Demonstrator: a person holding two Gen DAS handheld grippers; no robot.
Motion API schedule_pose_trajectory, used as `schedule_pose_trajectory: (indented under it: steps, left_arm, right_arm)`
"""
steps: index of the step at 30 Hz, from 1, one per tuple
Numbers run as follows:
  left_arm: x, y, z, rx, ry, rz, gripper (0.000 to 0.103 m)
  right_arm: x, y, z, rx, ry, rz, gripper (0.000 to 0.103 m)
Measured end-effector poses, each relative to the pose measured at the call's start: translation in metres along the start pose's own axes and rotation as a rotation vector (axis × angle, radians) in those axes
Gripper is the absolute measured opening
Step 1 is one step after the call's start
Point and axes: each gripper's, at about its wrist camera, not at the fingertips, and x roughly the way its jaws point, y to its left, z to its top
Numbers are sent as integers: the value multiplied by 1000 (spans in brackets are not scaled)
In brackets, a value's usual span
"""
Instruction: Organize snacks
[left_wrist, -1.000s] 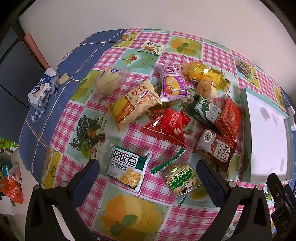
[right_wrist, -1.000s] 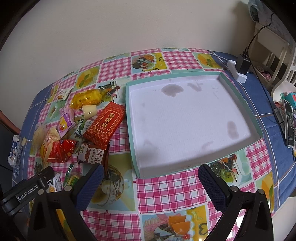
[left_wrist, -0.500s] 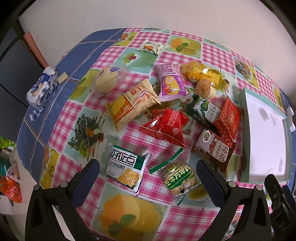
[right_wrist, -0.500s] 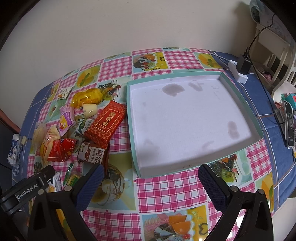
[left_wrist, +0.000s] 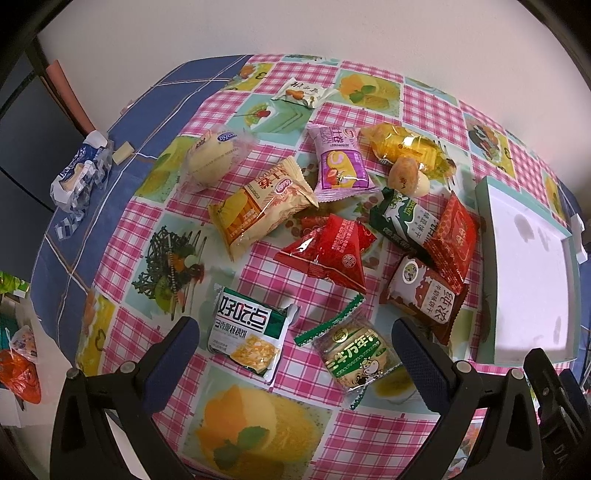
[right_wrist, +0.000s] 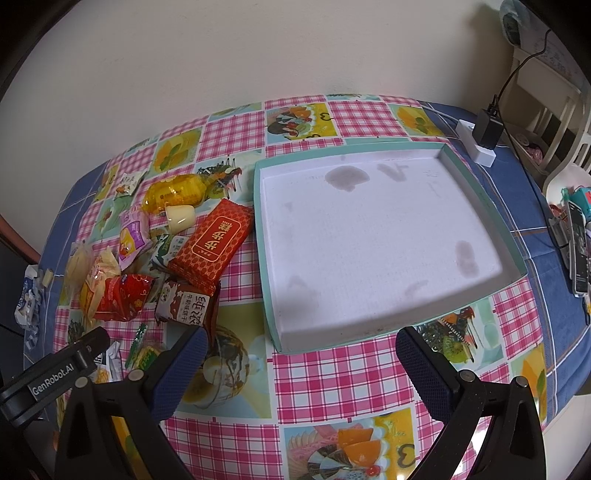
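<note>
Left gripper (left_wrist: 295, 347): fingers (left_wrist: 173, 354) spread wide, grasping nothing, touching nothing, hovering above the near edge of the counter (left_wrist: 122, 325), over the white-and-green biscuit packet (left_wrist: 249, 334) and the round green packet (left_wrist: 354, 356). Right gripper (right_wrist: 301, 358): fingers (right_wrist: 424, 373) likewise spread wide and empty, poised in front of the near rim of the tray (right_wrist: 260, 236).

Twelve wrapped snacks counted in the left view, all loose on the checked cloth, left of the tray, none inside it:
- two red ones: pyramid-shaped bag (left_wrist: 328, 254), flat red bar (left_wrist: 450, 242), the bar lying partly over its neighbours
- one brown milk biscuit packet (left_wrist: 424, 299)
- one dark green cow-printed packet (left_wrist: 404, 221)
- one beige-and-orange cake packet (left_wrist: 258, 210)
- one pink packet (left_wrist: 340, 160)
- one clear yellow wrapper (left_wrist: 406, 147)
- one small cupcake (left_wrist: 406, 177), touching the yellow wrapper
- one pale round bun in clear wrap (left_wrist: 214, 157)
- one small white sweet (left_wrist: 301, 92), far back, apart from the rest

Tray: one, teal-rimmed, white inside, stained grey in spots.

Legible writing: "GenRobot.AI" on the left gripper's body (right_wrist: 55, 373) seen from the right view; Chinese characters on most wrappers, too small or warped elsewhere to read surely.
</note>
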Motion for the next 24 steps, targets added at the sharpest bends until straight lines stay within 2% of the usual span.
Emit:
schedule_pose_trajectory:
  steps: [9,16,24]
  left_arm:
    - [0,3,2,-9,1,-5,103]
    - [2,20,5,-75,6,5,103]
    - [16,52,9,-172,35,29,103]
  right_arm:
    - [2,3,3,-6,3,0,103]
    - [5,8,-1,-26,19,28,103]
    - [33,53,-7,-134,134,177,103]
